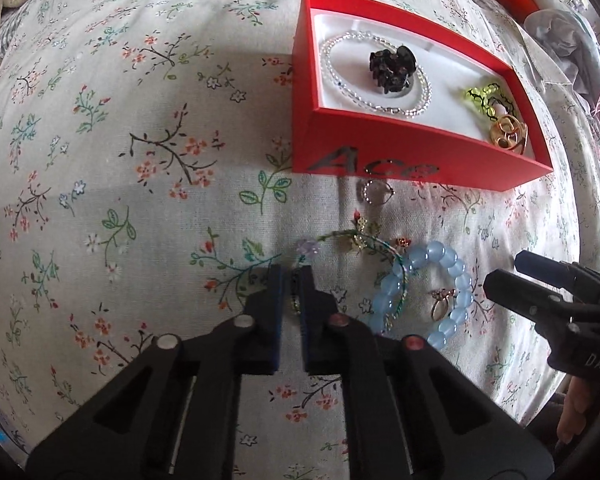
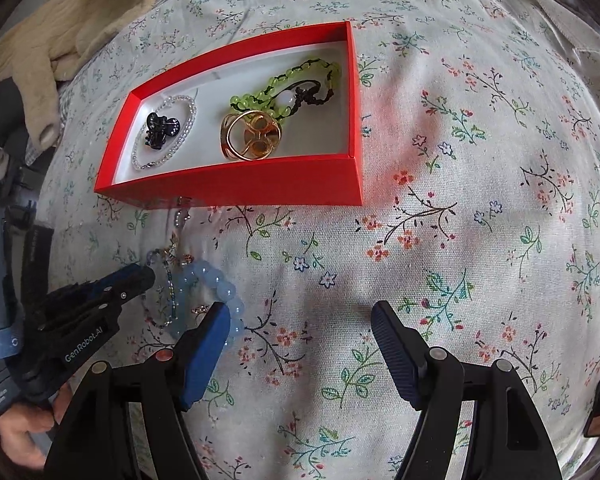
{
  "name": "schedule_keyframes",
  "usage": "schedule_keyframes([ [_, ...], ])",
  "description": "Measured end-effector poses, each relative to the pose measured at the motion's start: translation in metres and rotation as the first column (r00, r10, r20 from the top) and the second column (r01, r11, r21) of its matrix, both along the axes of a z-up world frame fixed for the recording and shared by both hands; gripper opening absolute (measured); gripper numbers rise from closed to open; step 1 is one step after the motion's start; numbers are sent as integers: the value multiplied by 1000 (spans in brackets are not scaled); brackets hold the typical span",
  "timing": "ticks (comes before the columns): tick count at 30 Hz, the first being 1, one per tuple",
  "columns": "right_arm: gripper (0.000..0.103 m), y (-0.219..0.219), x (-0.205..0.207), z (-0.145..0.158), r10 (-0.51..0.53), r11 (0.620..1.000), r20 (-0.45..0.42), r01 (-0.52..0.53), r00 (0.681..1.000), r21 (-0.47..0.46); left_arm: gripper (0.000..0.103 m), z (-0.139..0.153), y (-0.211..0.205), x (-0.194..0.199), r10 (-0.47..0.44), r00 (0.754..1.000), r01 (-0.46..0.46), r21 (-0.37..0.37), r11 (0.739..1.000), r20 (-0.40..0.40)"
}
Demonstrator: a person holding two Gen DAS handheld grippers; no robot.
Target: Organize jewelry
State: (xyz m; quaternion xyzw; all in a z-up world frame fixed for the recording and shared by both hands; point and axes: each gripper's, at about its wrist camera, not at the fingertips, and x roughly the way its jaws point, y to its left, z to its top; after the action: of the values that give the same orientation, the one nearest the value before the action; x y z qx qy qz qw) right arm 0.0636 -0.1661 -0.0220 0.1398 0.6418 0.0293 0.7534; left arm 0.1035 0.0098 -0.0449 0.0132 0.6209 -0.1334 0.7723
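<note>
Open red box [image 1: 380,160] holds a clear bead bracelet [image 1: 376,76] ringing a black hair claw [image 1: 392,66], green beads [image 2: 284,80] and gold rings [image 2: 250,138]. Just before it on the cloth lie a silver ring [image 1: 374,192], a blue bead bracelet [image 1: 432,292] and a thin beaded chain [image 1: 364,240].

"Ace" on red box [image 1: 380,168], "GenRobot.AI" on left tool [image 2: 148,276]

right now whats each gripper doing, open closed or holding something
Left gripper: closed on the thin beaded chain lying on the cloth.
Right gripper: open, holding nothing, beside the blue bead bracelet.
</note>
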Motion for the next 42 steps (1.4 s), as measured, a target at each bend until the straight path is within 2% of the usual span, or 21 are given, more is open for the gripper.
schedule_keyframes([
  [6,73,9,1,-4,8,1000,10,-8,1000,-29,4,10,10,0,22,1000,-22,-42,999,9],
  [9,66,19,3,-4,25,999,25,-24,999,-42,4,16,13,-2,25,999,-24,-46,999,22],
  [12,54,32,6,-6,61,997,41,-59,997,-54,4,19,20,-6,25,999,-23,-49,999,26],
  [15,43,43,6,-7,108,988,59,-101,992,-115,4,20,22,-7,19,999,-18,-49,999,31],
  [18,12,51,6,-4,157,982,74,-148,985,-119,4,22,20,-4,19,999,-17,-49,999,39],
  [25,11,50,4,9,158,987,102,-152,982,-59,4,38,28,-9,21,997,-15,-80,997,71],
  [36,11,50,-10,61,118,987,236,-141,965,80,3,65,26,-11,36,991,-17,-147,989,128],
  [42,11,31,-18,89,71,983,292,-117,954,141,3,82,16,-11,33,985,-2,-181,983,167],
])
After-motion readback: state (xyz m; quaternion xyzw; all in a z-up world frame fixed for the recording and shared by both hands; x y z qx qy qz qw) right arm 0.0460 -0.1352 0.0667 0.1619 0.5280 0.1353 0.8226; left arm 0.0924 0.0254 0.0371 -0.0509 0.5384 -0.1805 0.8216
